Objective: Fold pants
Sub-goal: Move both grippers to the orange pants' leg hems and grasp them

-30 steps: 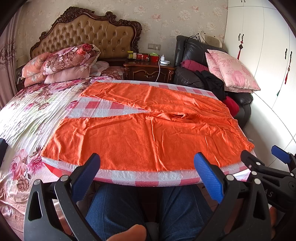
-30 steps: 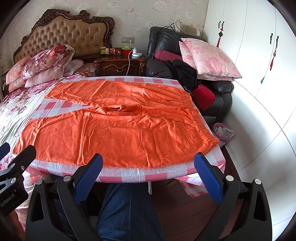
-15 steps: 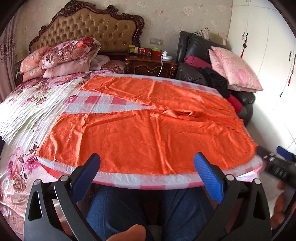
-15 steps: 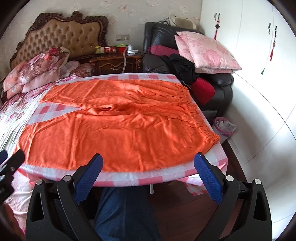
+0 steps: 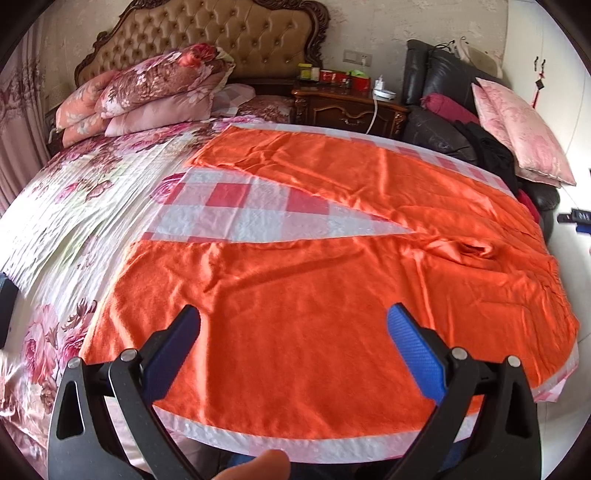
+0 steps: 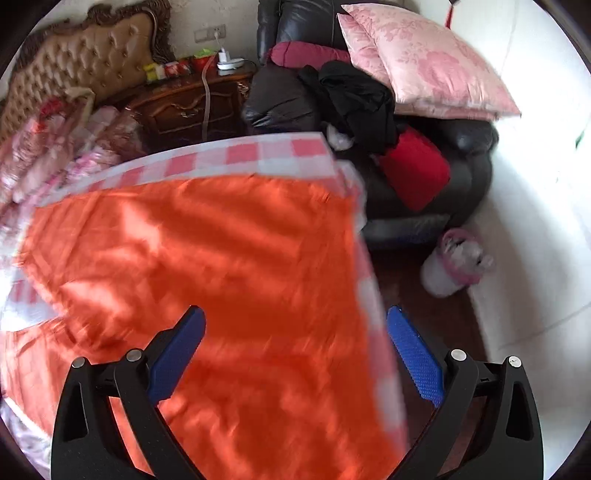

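Orange, soft-napped pants [image 5: 332, 295] lay flat, legs spread toward nine o'clock, on a pink-checked plastic sheet [image 5: 258, 214] over the floral bed [image 5: 74, 206]; left claw [image 5: 293, 350] and right claw [image 6: 295, 354] hovered spread, empty.

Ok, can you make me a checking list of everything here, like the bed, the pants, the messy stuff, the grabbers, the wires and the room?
Surface: pink-and-white checked cloth spread over a floral bedspread.
Job's things: orange pants lie flat, both legs spread apart, not yet folded.
Clutter: stacked floral pillows at the headboard; black clothes and a red cushion on the black leather armchair.
Grippers: left gripper open, over the near leg; right gripper open, near the waistband edge, view blurred.
Cables: white cable hangs down the nightstand.
Surroundings: tufted headboard, small lined bin on the floor.
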`<action>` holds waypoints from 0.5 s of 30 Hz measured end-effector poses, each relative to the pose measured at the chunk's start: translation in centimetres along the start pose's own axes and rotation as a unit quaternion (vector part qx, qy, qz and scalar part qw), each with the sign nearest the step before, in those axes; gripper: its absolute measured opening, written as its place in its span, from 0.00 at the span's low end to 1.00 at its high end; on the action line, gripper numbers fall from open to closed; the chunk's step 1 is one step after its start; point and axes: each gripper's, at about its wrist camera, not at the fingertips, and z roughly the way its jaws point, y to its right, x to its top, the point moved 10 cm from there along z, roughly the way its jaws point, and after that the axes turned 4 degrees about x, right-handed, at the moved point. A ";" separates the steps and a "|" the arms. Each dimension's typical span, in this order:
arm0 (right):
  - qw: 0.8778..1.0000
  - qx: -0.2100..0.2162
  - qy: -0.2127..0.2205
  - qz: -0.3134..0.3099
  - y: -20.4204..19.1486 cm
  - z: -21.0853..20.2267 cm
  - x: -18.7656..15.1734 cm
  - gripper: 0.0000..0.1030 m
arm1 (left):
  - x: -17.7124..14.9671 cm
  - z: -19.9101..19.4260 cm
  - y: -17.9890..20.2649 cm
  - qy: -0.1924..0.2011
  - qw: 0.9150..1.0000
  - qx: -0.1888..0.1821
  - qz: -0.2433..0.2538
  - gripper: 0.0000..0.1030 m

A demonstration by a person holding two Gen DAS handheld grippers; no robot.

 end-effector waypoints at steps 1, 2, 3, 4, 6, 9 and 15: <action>1.000 0.001 -0.007 -0.013 0.1 1.1 1.1 0.93 | -0.1 0.3 -0.8 -0.004 1.000 0.005 -0.001 0.98; 0.999 0.012 -0.025 -0.030 -0.2 3.0 2.7 0.92 | -0.3 0.4 -1.4 -0.008 1.000 0.010 -0.001 0.98; 0.998 0.008 -0.035 -0.046 -0.4 4.6 4.0 0.92 | -0.3 0.6 -2.5 -0.013 1.000 0.018 -0.004 0.98; 0.997 -0.010 -0.040 -0.067 -0.5 6.2 5.2 0.92 | -0.2 0.6 -3.2 -0.016 1.000 0.023 -0.007 0.98; 0.995 -0.016 -0.051 -0.087 -1.1 8.7 6.8 0.91 | 0.0 0.7 -4.9 -0.021 0.999 0.034 -0.015 0.98; 0.992 -0.006 -0.061 -0.112 -2.3 11.8 8.5 0.90 | 1.0 1.0 -7.8 -0.032 0.998 0.049 -0.031 0.98; 0.987 0.002 -0.087 -0.137 -2.9 16.9 9.4 0.77 | 6.1 2.0 -10.9 -0.028 0.997 0.052 -0.046 0.98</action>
